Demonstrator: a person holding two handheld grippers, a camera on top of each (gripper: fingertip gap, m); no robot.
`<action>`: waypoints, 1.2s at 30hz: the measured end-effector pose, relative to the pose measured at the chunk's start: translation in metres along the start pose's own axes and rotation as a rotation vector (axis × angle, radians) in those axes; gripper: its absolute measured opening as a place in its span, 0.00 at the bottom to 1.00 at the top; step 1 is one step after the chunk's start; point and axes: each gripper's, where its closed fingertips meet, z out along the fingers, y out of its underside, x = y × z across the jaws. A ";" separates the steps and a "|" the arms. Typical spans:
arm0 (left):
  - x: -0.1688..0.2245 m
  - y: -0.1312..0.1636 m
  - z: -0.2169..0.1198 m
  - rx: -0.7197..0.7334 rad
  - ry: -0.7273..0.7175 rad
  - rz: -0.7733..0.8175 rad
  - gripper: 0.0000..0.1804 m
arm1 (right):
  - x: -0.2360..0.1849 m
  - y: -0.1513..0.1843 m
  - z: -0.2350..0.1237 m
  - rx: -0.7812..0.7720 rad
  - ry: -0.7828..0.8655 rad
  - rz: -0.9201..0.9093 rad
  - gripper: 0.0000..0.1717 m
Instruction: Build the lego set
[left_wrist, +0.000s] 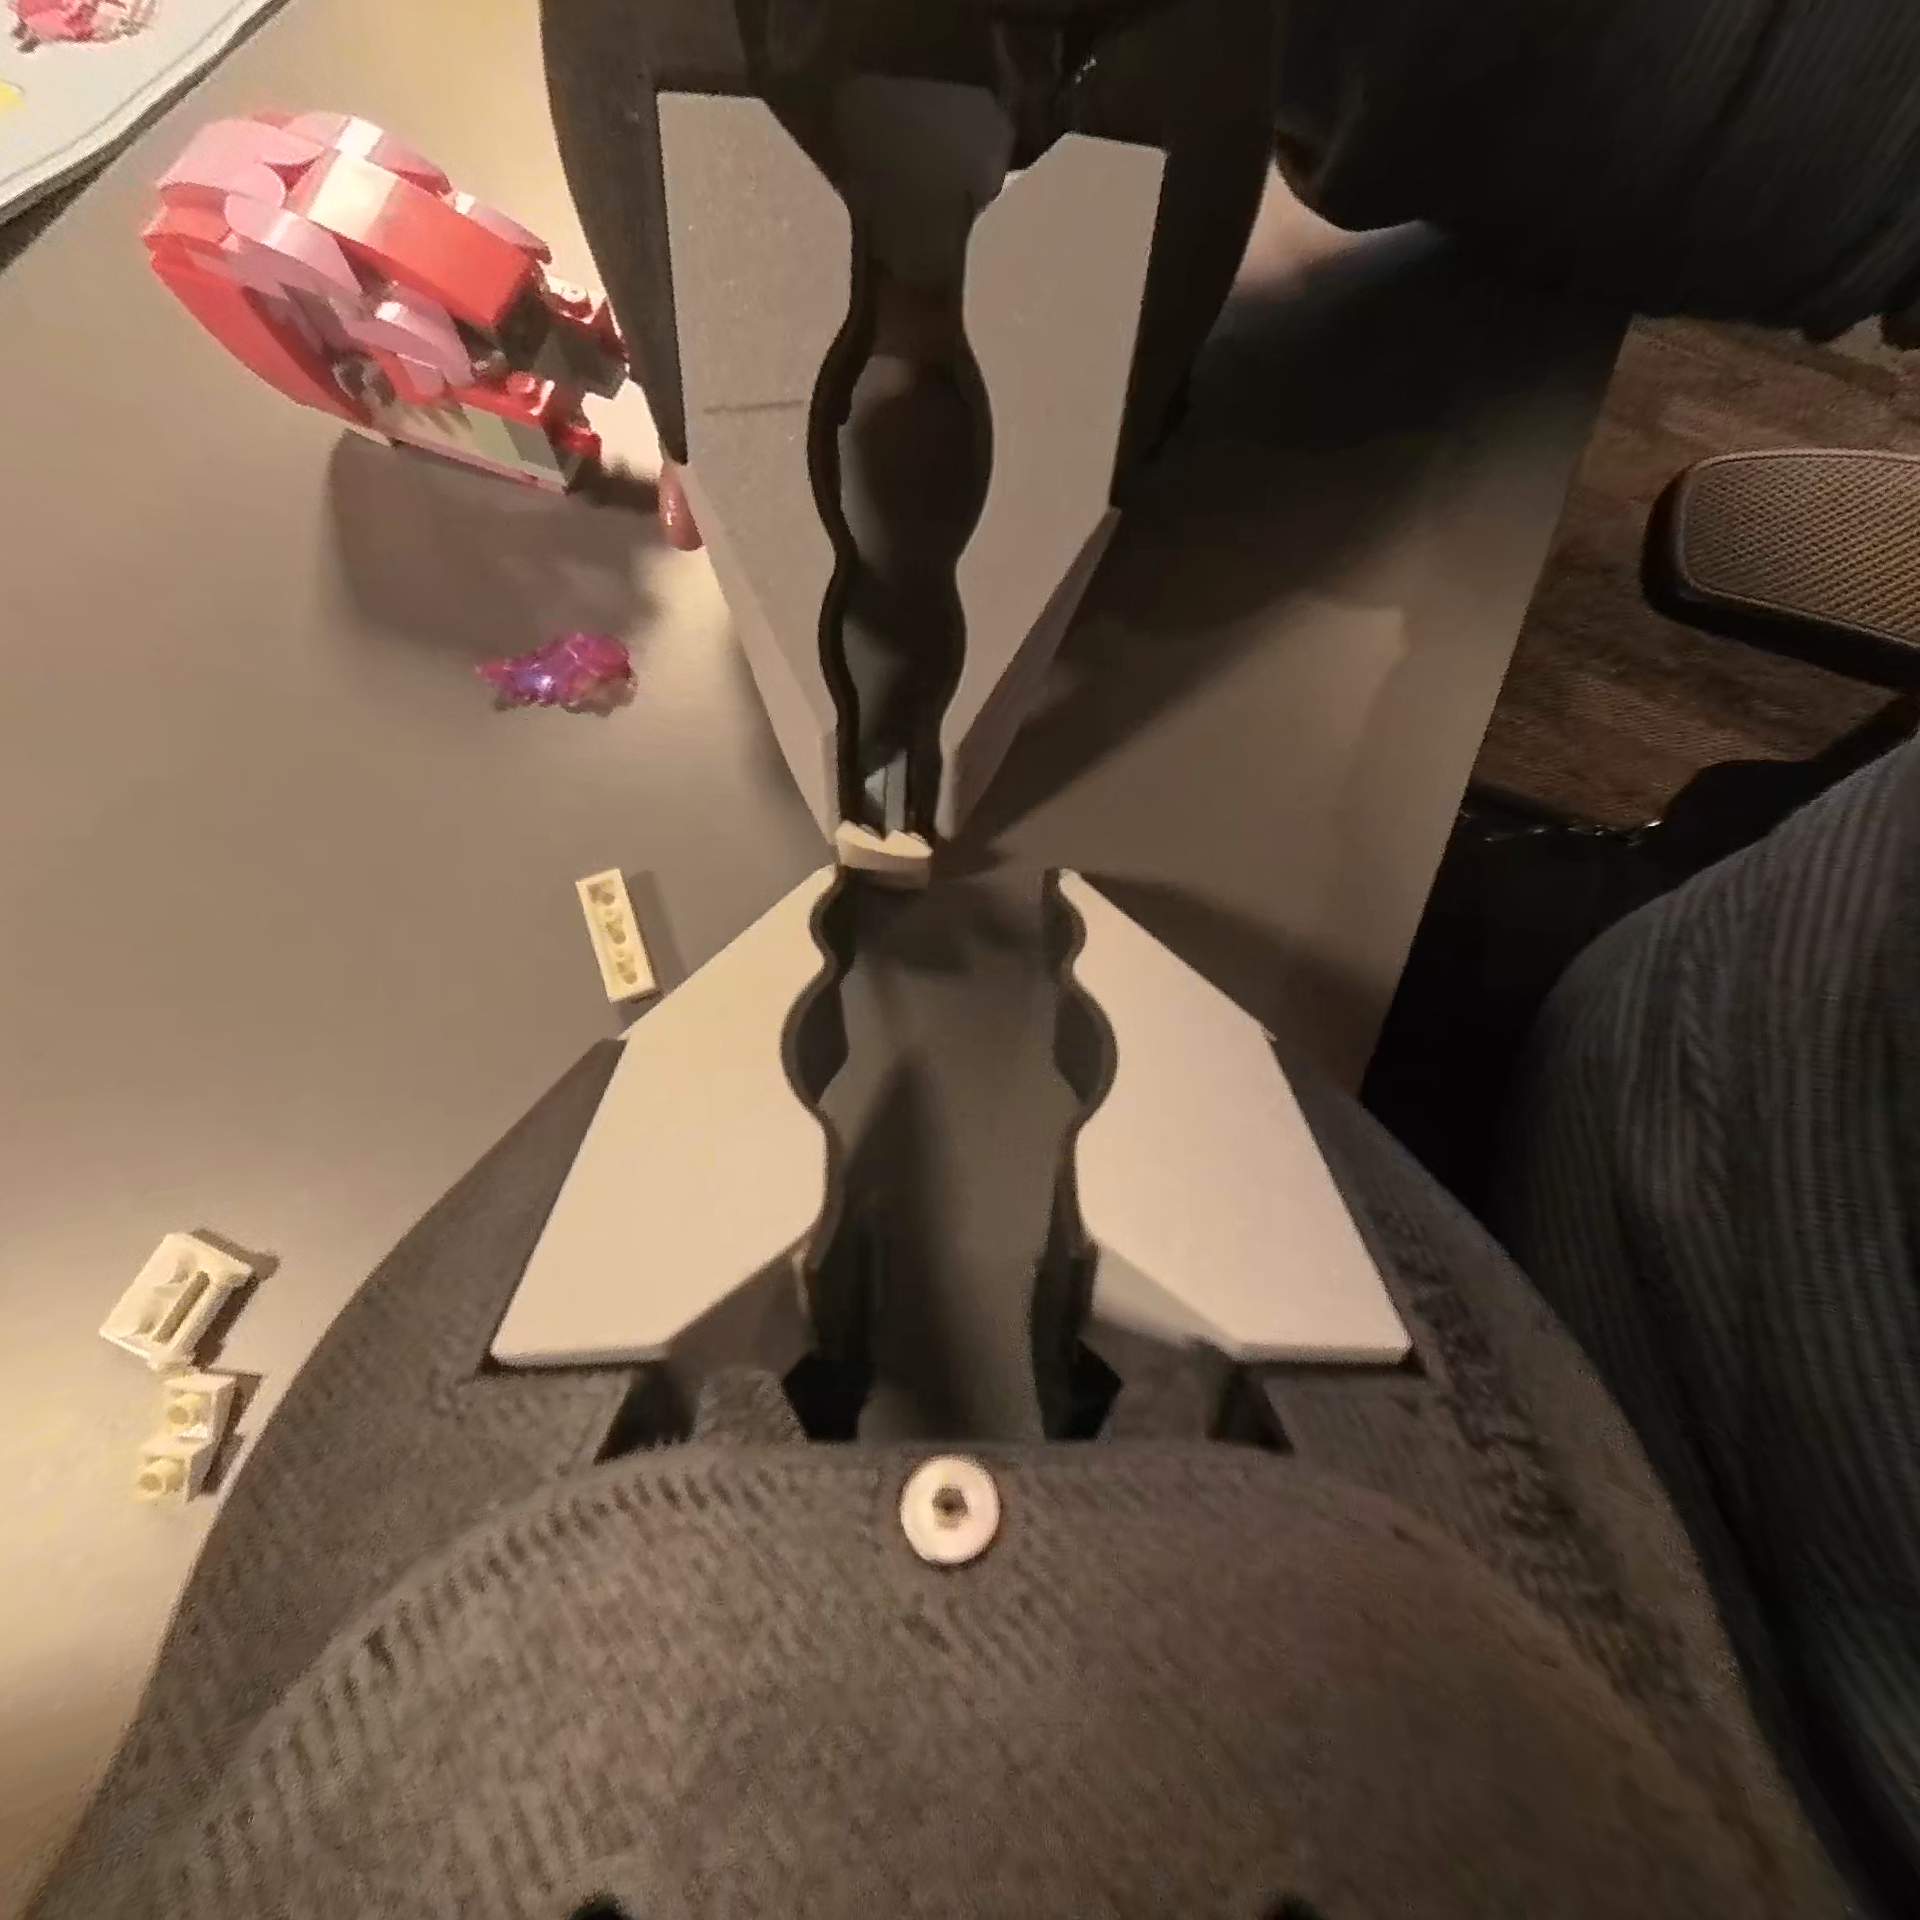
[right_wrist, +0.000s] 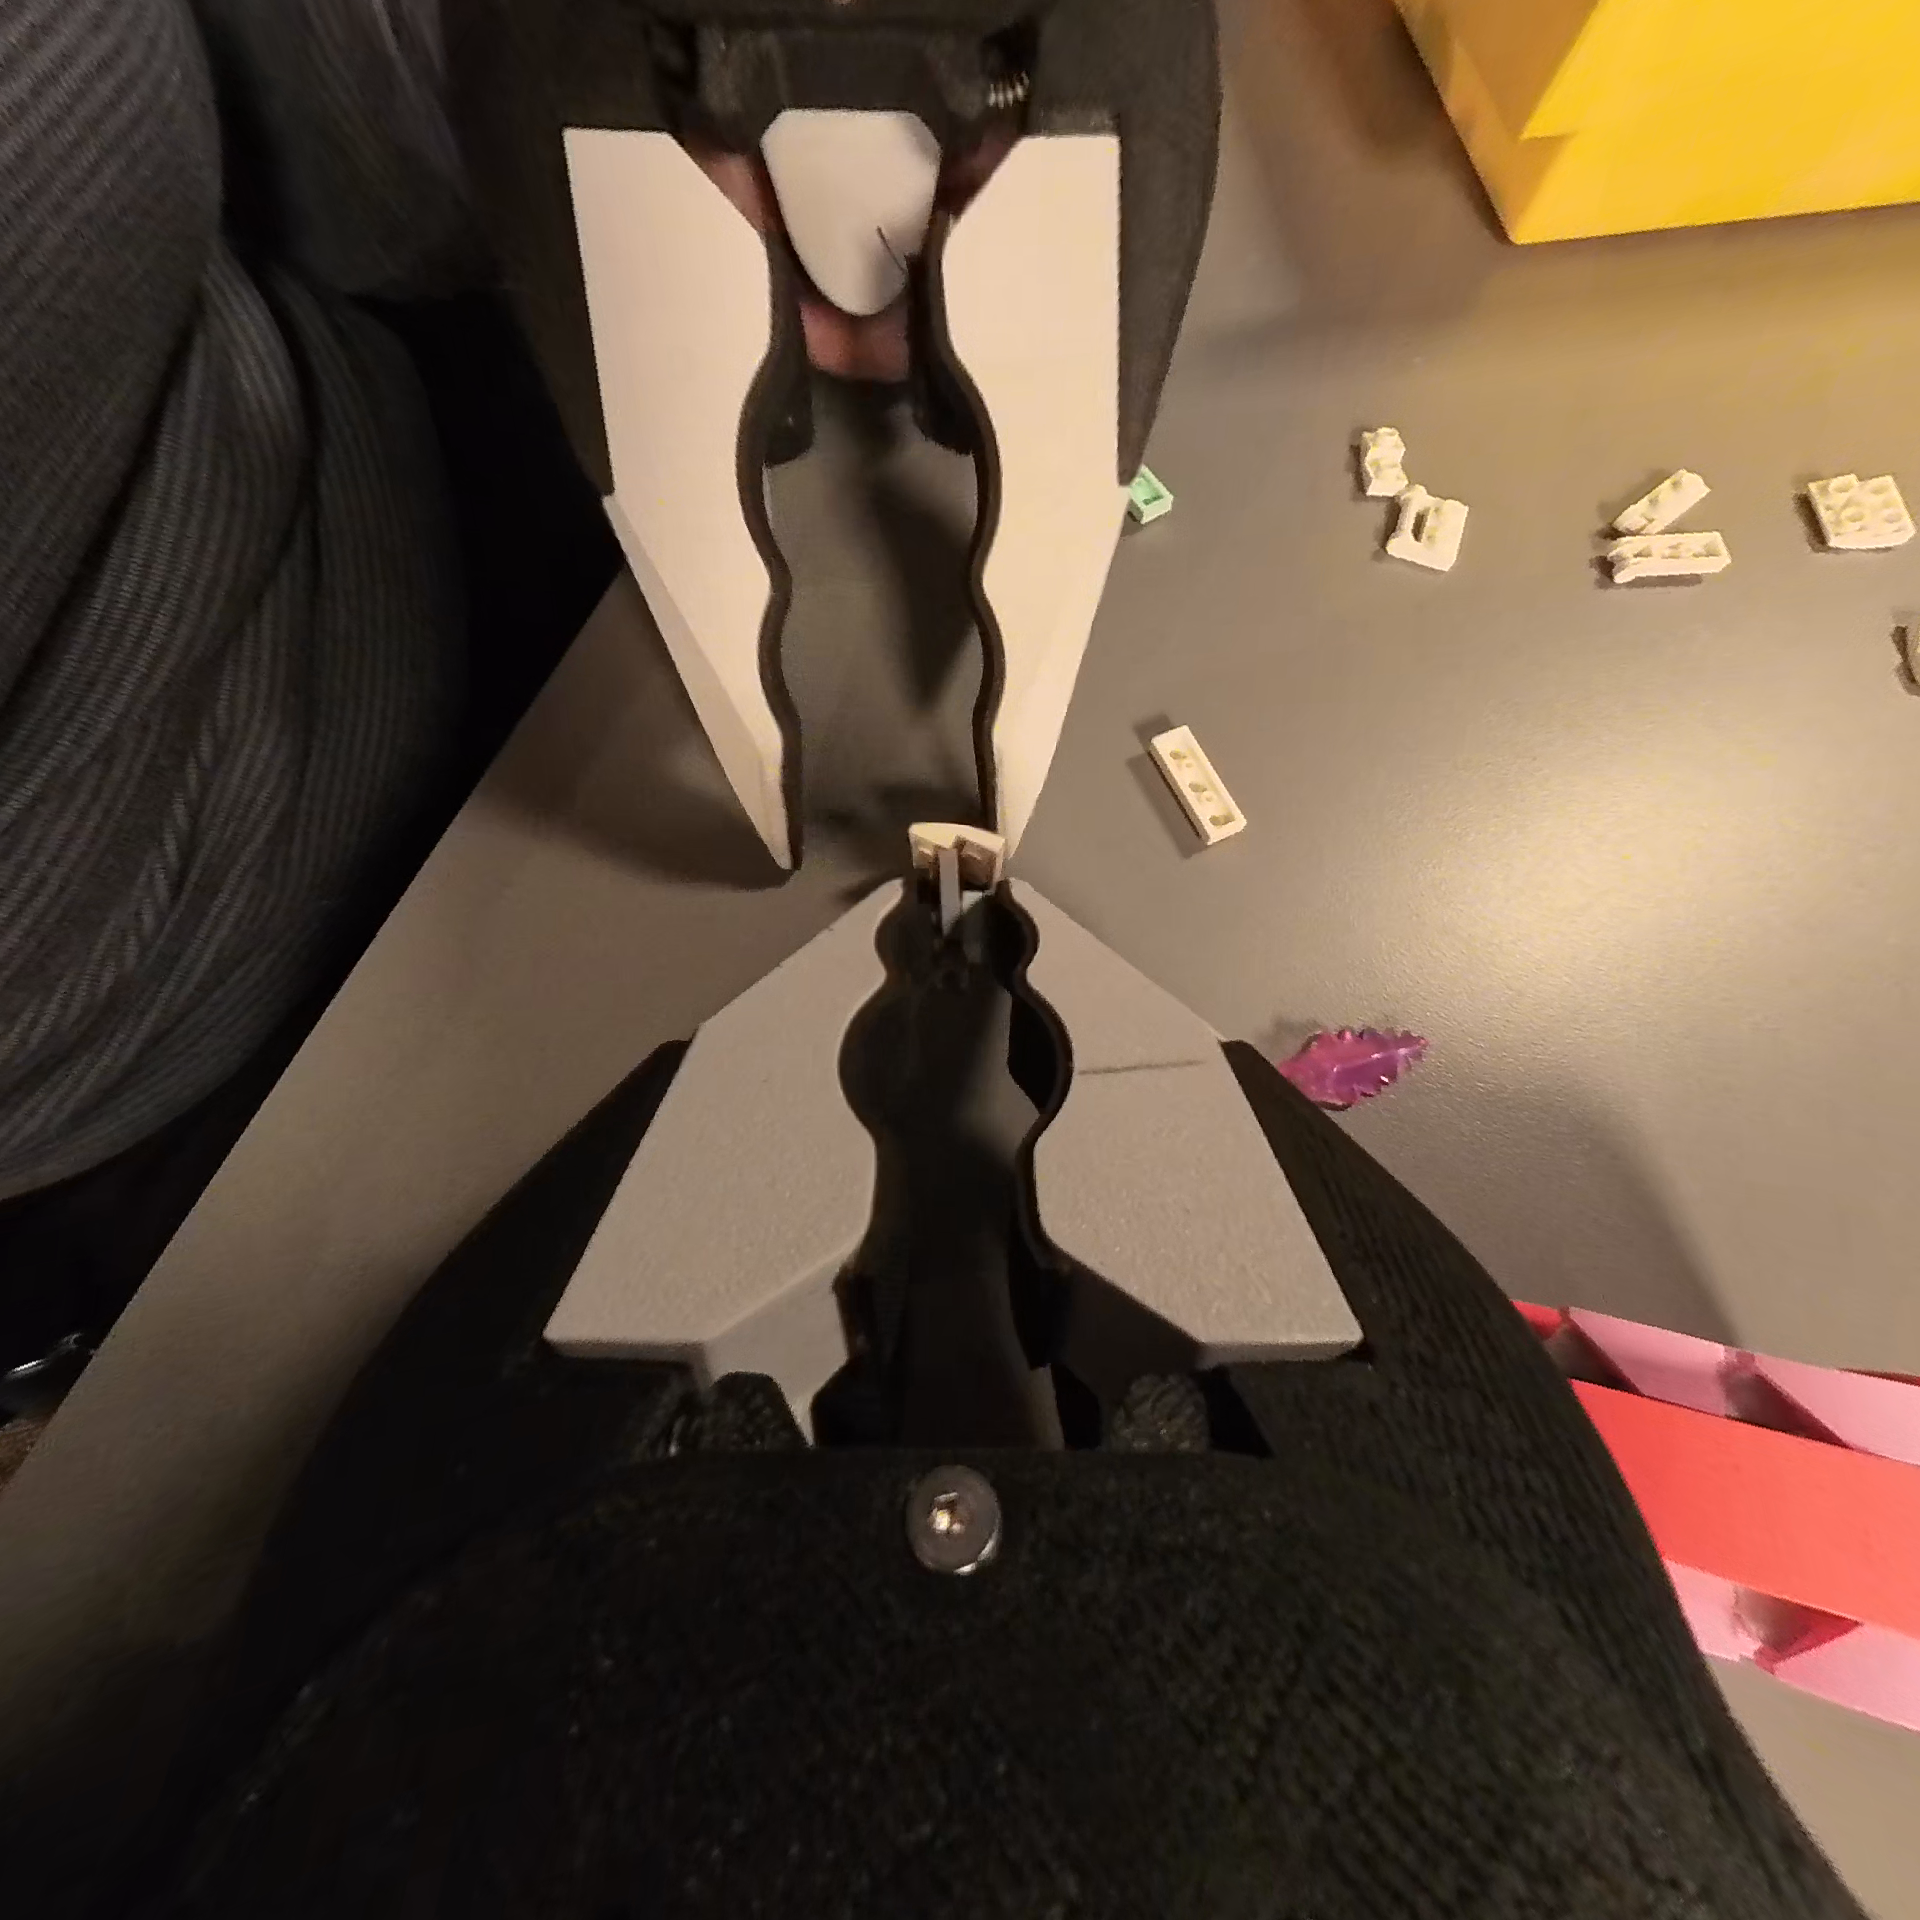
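The right tool (right_wrist: 951, 883) pinches a small cream brick (right_wrist: 954, 850) at its fingertips, a thin grey piece running back from the brick between the fingers. The brick is held just above the desk (right_wrist: 1455, 831) near its edge. The left tool (left_wrist: 940, 873), facing it tip to tip, stands open, one fingertip (left_wrist: 826, 878) just beside the brick (left_wrist: 881, 844).
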 end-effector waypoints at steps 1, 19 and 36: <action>0.000 0.000 0.000 0.000 0.001 -0.001 0.19 | -0.001 0.000 0.000 0.000 -0.003 0.000 0.09; 0.000 -0.004 0.005 -0.007 0.072 0.036 0.16 | 0.000 0.002 -0.006 -0.002 0.000 -0.005 0.12; -0.004 0.000 0.000 -0.009 0.042 0.055 0.11 | 0.003 0.001 -0.010 0.038 -0.028 -0.003 0.10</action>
